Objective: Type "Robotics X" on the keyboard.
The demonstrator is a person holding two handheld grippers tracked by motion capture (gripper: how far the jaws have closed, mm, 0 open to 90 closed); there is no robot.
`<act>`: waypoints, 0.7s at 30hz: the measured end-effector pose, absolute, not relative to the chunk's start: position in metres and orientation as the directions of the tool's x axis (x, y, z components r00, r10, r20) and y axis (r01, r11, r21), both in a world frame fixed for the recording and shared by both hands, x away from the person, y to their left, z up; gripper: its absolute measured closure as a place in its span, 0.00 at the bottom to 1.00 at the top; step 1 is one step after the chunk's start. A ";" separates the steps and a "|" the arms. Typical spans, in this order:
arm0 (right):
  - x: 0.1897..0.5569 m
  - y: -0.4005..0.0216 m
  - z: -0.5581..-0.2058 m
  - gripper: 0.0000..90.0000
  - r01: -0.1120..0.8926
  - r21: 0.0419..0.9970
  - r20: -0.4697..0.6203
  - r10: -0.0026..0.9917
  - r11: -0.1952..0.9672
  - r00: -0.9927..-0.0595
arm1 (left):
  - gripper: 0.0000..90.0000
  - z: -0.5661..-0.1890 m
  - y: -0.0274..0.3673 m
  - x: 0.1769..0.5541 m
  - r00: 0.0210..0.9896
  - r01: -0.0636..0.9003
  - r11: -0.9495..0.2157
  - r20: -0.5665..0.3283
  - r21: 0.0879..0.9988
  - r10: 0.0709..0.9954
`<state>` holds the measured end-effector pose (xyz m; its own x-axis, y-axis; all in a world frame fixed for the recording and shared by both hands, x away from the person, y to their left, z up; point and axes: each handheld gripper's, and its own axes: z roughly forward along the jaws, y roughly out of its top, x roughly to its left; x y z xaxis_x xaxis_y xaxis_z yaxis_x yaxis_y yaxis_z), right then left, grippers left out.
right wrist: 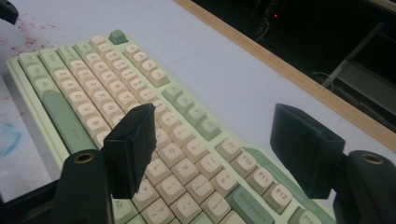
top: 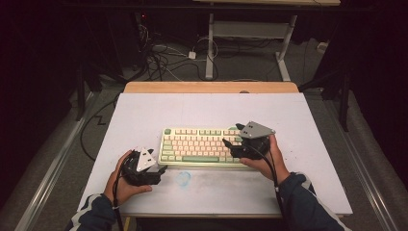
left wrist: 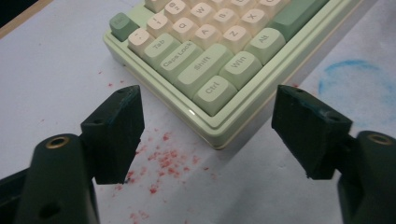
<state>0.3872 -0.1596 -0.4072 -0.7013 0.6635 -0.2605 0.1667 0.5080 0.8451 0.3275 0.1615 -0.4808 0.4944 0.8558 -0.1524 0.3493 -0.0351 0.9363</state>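
One pale green keyboard with cream and green keycaps [top: 199, 146] lies flat near the middle of the white tabletop [top: 144, 110], its long side running across the table. Two black hand-held grippers flank it, one at each end. The left gripper [top: 161, 168] sits just off the keyboard's near left corner; in the left gripper view its two jaws stand wide apart with nothing between them, and the corner bearing the Ctrl key [left wrist: 212, 91] lies just beyond them, untouched. The right gripper [top: 232, 136] hovers over the keyboard's right end, where its two jaws also stand wide, nothing clamped, with the function keys and cream letter keys [right wrist: 177, 168] showing beneath and between them. Each gripper carries one grey three-cornered plate and one trailing cable. On the tabletop there is one faint blue ring mark [top: 183, 178] just in front of the keyboard, and a scatter of small red specks [left wrist: 163, 161] by the left gripper
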 end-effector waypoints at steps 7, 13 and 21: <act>0.370 -0.180 -0.406 0.27 0.146 0.874 -0.259 0.700 0.463 -0.665 | 0.35 -0.477 0.163 0.326 0.499 0.343 -0.011 -0.172 0.939 0.849; 0.357 -0.193 -0.411 0.24 0.122 0.881 -0.282 0.714 0.458 -0.641 | 0.39 -0.475 0.162 0.326 0.507 0.343 -0.011 -0.175 0.939 0.844; 0.340 -0.214 -0.418 0.23 0.123 0.884 -0.288 0.733 0.451 -0.616 | 0.45 -0.473 0.163 0.326 0.515 0.354 0.003 -0.197 0.935 0.834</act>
